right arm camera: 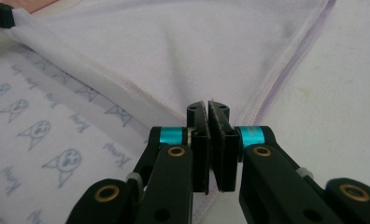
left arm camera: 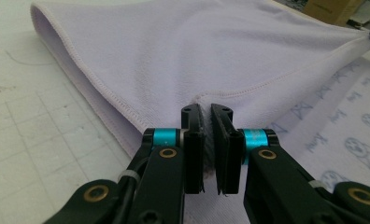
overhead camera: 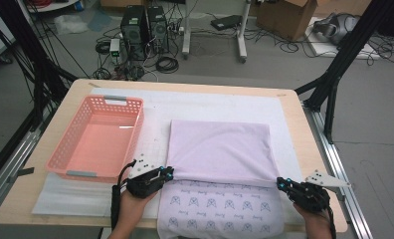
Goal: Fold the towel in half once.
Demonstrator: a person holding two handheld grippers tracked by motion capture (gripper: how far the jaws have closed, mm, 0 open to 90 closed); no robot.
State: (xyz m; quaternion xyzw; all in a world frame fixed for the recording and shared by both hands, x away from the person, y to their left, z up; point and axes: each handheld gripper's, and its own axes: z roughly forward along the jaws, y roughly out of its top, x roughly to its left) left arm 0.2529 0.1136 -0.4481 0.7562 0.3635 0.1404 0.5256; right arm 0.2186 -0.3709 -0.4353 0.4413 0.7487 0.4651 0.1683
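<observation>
Both tongs, left gripper [overhead camera: 169, 173] and right gripper [overhead camera: 280, 183], pinch the folded edge of the lilac cloth [overhead camera: 220, 149] mid-table beside the pink basket [overhead camera: 98, 137]; left gripper view: jaws clamped on a thin corner, which could slip; right gripper view: likewise clamped on the corner, so uneven pulling may skew the fold.
</observation>
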